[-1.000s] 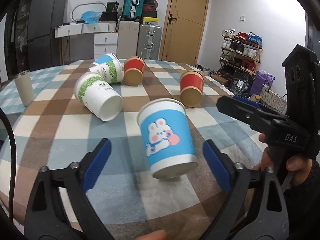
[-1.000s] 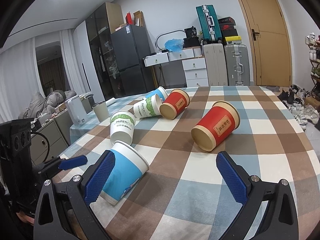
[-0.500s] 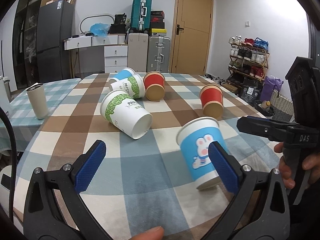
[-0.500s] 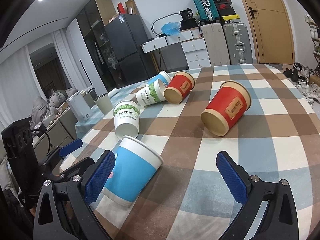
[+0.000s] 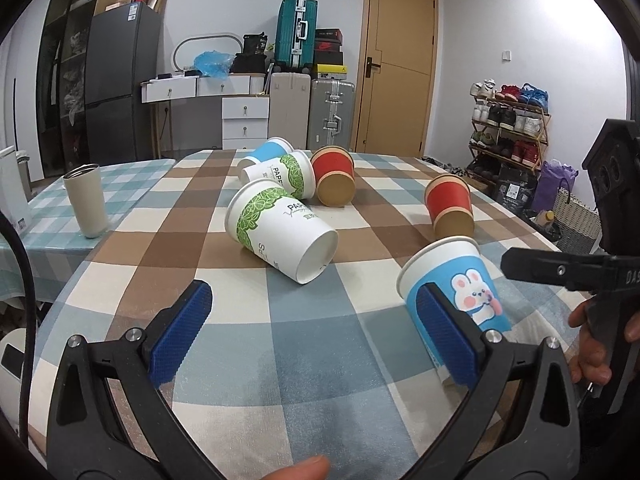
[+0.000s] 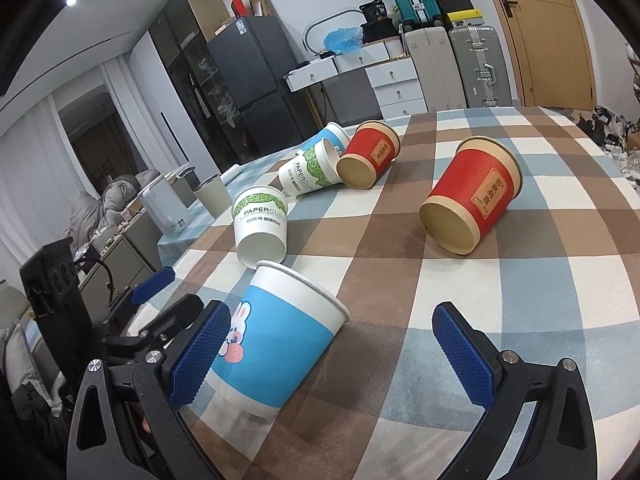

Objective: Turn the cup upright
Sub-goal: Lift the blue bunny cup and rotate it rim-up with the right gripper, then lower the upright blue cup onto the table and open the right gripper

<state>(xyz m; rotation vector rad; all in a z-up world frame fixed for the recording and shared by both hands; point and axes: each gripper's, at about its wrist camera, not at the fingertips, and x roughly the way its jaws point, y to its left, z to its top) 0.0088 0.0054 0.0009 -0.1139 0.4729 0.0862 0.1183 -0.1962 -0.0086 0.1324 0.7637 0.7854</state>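
The bunny cup stands mouth-up just past the left claw, whose right pad hides the cup's lower side. The right claw view shows its base on the cloth. Both claws gape, holding nothing.

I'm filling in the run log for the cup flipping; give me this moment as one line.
blue rabbit cup: upright, mouth up, ungripped | left gripper: open | right gripper: open | five paper cups lying on checked tablecloth

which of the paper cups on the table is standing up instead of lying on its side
The blue cup with the bunny, nearest the grippers, stands mouth-up. The two green-leaf cups, two red cups and far blue cup all lie on their sides.
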